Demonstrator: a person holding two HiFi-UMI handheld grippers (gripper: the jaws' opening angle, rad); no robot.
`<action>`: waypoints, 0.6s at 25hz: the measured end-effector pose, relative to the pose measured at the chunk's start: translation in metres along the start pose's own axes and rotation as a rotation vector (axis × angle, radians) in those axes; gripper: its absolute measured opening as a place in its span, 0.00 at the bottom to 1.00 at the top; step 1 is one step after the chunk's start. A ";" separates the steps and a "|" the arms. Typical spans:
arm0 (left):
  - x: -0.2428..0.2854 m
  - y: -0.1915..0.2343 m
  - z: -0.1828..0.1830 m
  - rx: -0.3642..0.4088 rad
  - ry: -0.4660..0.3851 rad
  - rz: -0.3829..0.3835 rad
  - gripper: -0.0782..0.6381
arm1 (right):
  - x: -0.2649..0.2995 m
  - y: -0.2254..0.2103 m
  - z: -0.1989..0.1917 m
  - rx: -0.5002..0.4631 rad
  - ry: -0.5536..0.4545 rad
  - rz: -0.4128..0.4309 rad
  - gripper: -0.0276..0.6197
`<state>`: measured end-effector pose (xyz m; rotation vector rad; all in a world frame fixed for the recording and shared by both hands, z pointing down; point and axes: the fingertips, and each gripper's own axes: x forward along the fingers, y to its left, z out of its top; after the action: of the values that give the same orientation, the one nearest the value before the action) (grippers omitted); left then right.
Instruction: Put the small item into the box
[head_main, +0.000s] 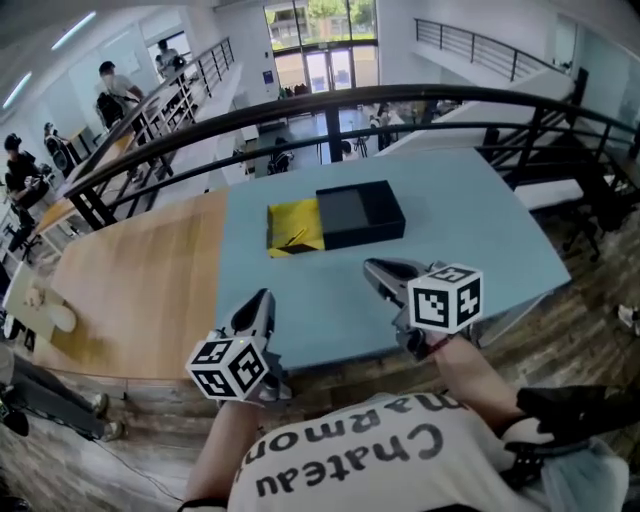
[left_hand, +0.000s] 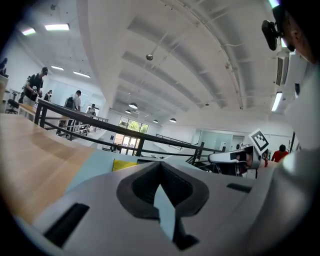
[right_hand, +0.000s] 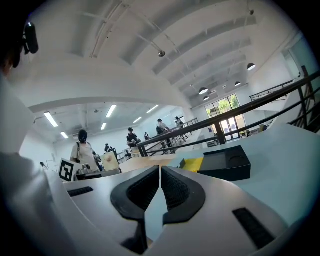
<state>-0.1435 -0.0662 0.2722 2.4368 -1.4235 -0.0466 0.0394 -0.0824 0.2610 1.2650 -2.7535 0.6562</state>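
Blue table (head_main: 330, 300) beneath left hand-held gripper (head_main: 262, 298) and right hand-held gripper (head_main: 372, 268), forward-pointing, jaws together, empty.

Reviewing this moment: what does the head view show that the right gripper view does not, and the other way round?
Only the head view: the layout from above, with the left gripper and right gripper both at the blue table's near edge, apart from the black box. Only the right gripper view: its tongs closed tip to tip with nothing between them, and the ceiling lights overhead. Both: the yellow item right beside the box's left side on the table, and the black railing behind it.
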 end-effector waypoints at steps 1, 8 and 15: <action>0.000 -0.004 -0.001 -0.001 0.000 0.004 0.11 | -0.003 -0.003 0.003 -0.001 -0.003 0.005 0.11; 0.017 -0.035 -0.009 0.004 0.015 0.077 0.11 | -0.012 -0.034 0.022 -0.103 0.068 0.041 0.10; 0.035 -0.064 -0.004 -0.012 -0.027 0.138 0.11 | -0.020 -0.065 0.037 -0.147 0.111 0.091 0.10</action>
<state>-0.0713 -0.0662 0.2625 2.3303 -1.5940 -0.0565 0.1057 -0.1196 0.2469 1.0467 -2.7243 0.5023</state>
